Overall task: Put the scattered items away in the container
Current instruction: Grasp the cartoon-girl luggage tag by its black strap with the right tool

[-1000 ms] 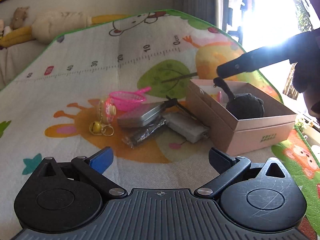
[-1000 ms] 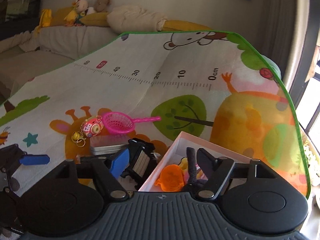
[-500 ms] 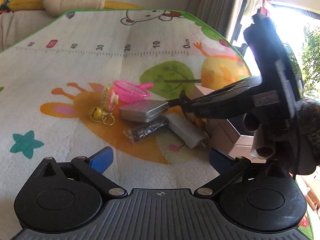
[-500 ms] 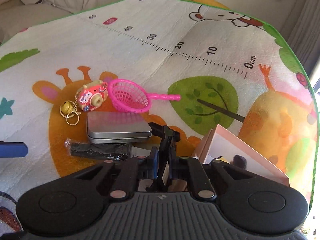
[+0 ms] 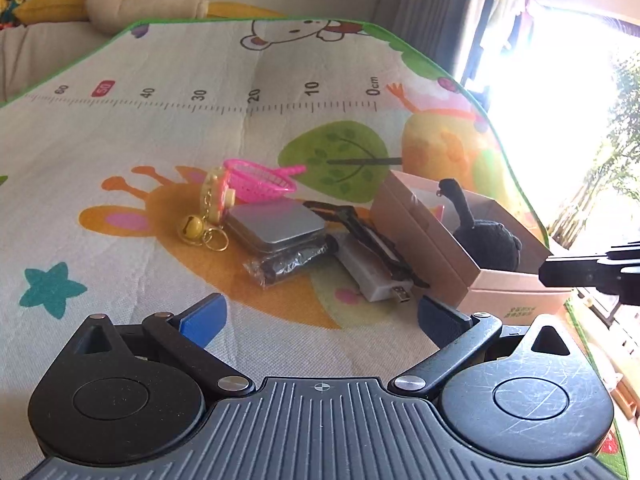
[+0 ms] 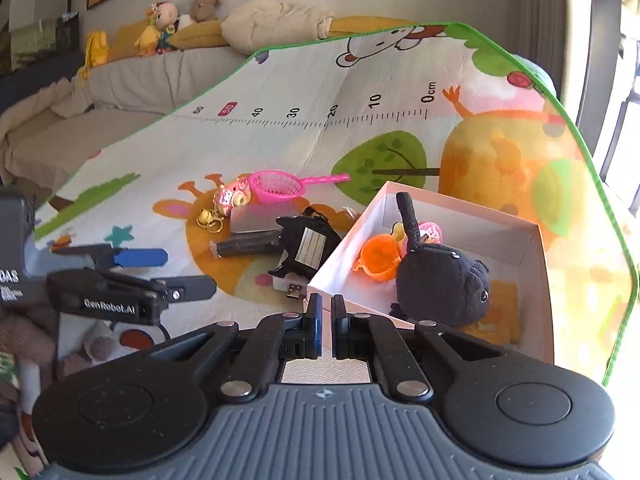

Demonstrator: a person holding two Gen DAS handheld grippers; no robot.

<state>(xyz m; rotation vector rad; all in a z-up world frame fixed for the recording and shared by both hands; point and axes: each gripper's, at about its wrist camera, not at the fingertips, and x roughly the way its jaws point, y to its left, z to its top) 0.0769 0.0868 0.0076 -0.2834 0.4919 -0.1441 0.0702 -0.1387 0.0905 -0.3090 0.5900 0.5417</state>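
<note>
Since a second ago the right gripper has pulled back from over the box to just short of its near corner, jaws now closed on nothing.

In the left wrist view, the left gripper hovers with fingers spread wide and empty, near the mat's near edge. Mid-mat lie a pink net, toy keychain, metal tin, dark wrapped packet and white USB adapter beside the box.

In the right wrist view, the box already holds a black plush and orange toy. The tin looks rigid and slick, so its edges seem best to pinch; the net looks light, its handle easiest. The left gripper reads "GenRobot.AI"; the mat's ruler runs 0cm upward.
</note>
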